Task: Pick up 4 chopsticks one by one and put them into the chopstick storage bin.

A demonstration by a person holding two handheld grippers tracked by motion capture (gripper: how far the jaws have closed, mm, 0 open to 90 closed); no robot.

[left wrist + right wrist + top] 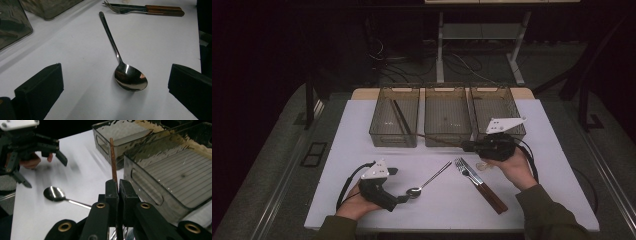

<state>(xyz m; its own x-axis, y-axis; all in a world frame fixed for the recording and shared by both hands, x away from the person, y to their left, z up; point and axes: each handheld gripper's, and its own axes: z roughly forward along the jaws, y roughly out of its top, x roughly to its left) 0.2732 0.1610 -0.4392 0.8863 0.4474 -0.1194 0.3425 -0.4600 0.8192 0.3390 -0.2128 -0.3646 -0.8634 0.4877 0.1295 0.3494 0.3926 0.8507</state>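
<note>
White tabletop carried 3 smoky bins [447, 142] at its far edge. Right gripper [117, 185] pinched a brown chopstick [113, 157], tip aimed at the bins ahead, prob. for sorting. Left gripper [116, 87] stood spread w/ the spoon [130, 78] bowl between its jaws, ready to grab.

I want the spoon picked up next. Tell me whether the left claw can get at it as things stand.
Probably yes. The left claw is open, its jaws standing either side of the spoon bowl, with bare white table around it and nothing in between.
</note>
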